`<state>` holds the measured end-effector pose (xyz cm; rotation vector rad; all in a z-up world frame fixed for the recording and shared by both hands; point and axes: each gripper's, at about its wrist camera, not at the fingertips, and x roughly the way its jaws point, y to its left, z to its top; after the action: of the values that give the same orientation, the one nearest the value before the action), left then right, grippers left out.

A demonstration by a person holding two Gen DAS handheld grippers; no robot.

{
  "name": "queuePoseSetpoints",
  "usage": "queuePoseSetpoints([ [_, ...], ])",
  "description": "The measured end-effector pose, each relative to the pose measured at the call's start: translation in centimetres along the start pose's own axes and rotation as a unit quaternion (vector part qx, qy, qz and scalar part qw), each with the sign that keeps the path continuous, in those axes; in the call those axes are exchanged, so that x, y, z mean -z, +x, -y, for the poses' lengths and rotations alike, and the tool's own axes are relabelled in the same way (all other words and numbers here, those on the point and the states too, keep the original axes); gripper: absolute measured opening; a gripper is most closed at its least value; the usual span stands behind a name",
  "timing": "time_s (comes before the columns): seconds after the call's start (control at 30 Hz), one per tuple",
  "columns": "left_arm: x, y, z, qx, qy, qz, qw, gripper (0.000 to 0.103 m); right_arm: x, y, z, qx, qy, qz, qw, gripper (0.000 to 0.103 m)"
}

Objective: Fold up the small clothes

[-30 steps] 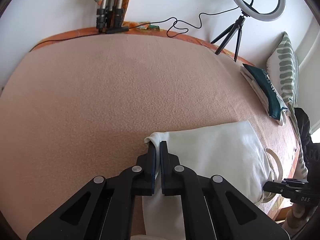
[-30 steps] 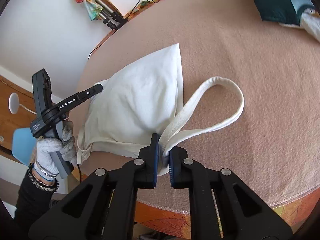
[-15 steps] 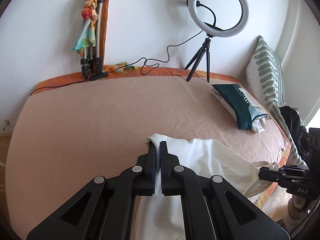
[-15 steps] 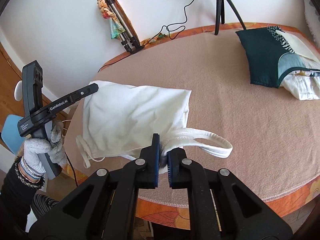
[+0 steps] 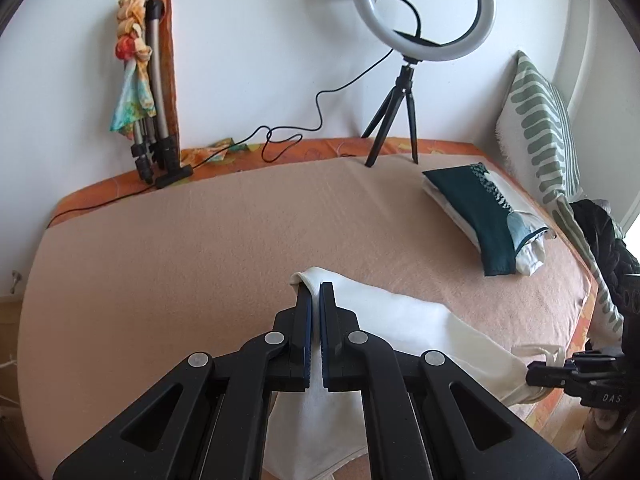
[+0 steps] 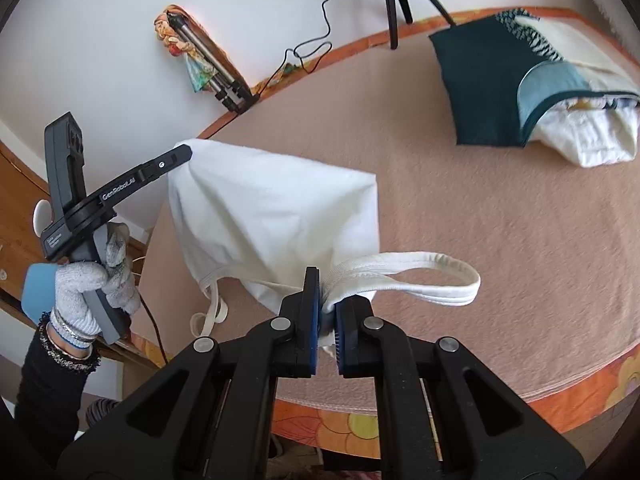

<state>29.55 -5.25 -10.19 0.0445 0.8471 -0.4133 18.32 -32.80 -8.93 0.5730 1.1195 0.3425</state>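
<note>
Peach blanket (image 5: 200,248) spread over the bed, white wall behind, a ring light (image 5: 424,12) on its tripod at the far edge. Ahead and to the right of my left gripper (image 5: 315,300) sits a folded pile (image 5: 484,216), dark green on top. My left gripper is clamped on one corner of the white top (image 6: 276,216); my right gripper (image 6: 326,300) is pinched on the bunched fabric at the base of the straps (image 6: 424,272). I've got the garment off the blanket, slung between the two grippers, its far edge hanging just above the surface. I read this as the lift-and-spread step, ahead of any fold. Next I need to pull the two grips apart to take out the slack, then lower it flat in front of me. The cloth is thin, creased and sagging in the middle; one strap loop juts out to the right of my right gripper, another dangles below to the left.
</note>
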Motion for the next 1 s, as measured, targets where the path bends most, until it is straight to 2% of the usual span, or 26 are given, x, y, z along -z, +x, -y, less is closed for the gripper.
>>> queuePoseSetpoints([
  [0.1,0.3,2.0,-1.7,-0.035,0.001,-0.005,0.9994,0.003,0.0,1.9,-1.3,-0.003,-0.012,-0.006,1.000,0.007],
  [0.2,0.8,3.5,-3.6,-0.052,-0.010,-0.044,0.9976,0.010,-0.2,2.4,-1.5,-0.019,0.000,-0.009,1.000,0.008],
  [0.23,1.5,3.4,-4.6,-0.047,-0.026,-0.050,0.9973,0.010,-0.3,2.2,-1.6,-0.010,-0.006,-0.007,1.000,0.009],
  [0.3,1.9,1.7,-6.4,-0.029,-0.050,-0.038,0.9976,0.010,-0.3,1.7,-1.8,0.001,-0.023,-0.009,1.000,0.011],
  [0.33,2.5,1.0,-6.9,-0.016,-0.045,-0.036,0.9982,0.010,-0.2,1.4,-1.7,0.006,-0.030,-0.010,0.999,0.015],
  [0.37,3.3,0.4,-7.5,0.000,-0.050,-0.041,0.9979,0.010,-0.1,1.1,-1.7,0.008,-0.037,-0.009,0.999,0.026],
  [0.4,4.3,0.1,-8.0,0.032,-0.064,-0.056,0.9959,0.011,0.1,0.8,-1.5,0.020,-0.041,-0.005,0.999,0.034],
  [0.43,5.6,0.0,-8.3,0.056,-0.070,-0.074,0.9932,0.011,0.4,0.6,-1.3,0.033,-0.045,0.000,0.998,0.052],
  [0.47,6.7,-0.2,-8.1,0.058,-0.070,-0.085,0.9922,0.012,0.7,0.5,-1.0,0.037,-0.048,-0.001,0.998,0.059],
  [0.57,9.0,-0.2,-7.1,0.083,-0.055,-0.119,0.9879,0.012,1.3,1.4,-1.0,0.039,-0.056,-0.020,0.997,0.059],
  [0.67,9.5,-0.2,-5.3,0.077,-0.028,-0.111,0.9904,0.012,1.6,2.6,-2.3,0.067,-0.089,-0.024,0.993,0.059],
  [0.73,9.6,0.4,-4.4,0.054,-0.003,-0.116,0.9918,0.013,1.9,3.8,-3.1,0.088,-0.118,-0.040,0.988,0.058],
  [0.8,9.6,0.4,-4.8,0.059,-0.018,-0.123,0.9904,0.012,2.1,4.5,-3.5,0.089,-0.131,-0.051,0.986,0.046],
  [0.83,9.5,-0.3,-4.9,0.069,-0.027,-0.122,0.9897,0.012,2.1,4.7,-3.7,0.102,-0.139,-0.050,0.984,0.032],
  [0.87,9.4,-1.0,-5.3,0.082,-0.036,-0.112,0.9897,0.013,2.0,4.8,-3.8,0.115,-0.142,-0.050,0.982,0.024],
  [0.9,9.5,-1.8,-5.3,0.083,-0.040,-0.103,0.9905,0.014,1.9,4.6,-3.9,0.117,-0.142,-0.047,0.982,0.022],
  [0.97,9.6,-2.5,-4.5,0.086,-0.017,-0.102,0.9910,0.029,1.4,4.1,-3.7,0.094,-0.133,-0.041,0.986,0.021],
  [1.0,9.8,-2.4,-3.9,0.066,0.003,-0.100,0.9928,0.042,1.2,3.9,-3.7,0.088,-0.127,-0.038,0.987,0.021],
])
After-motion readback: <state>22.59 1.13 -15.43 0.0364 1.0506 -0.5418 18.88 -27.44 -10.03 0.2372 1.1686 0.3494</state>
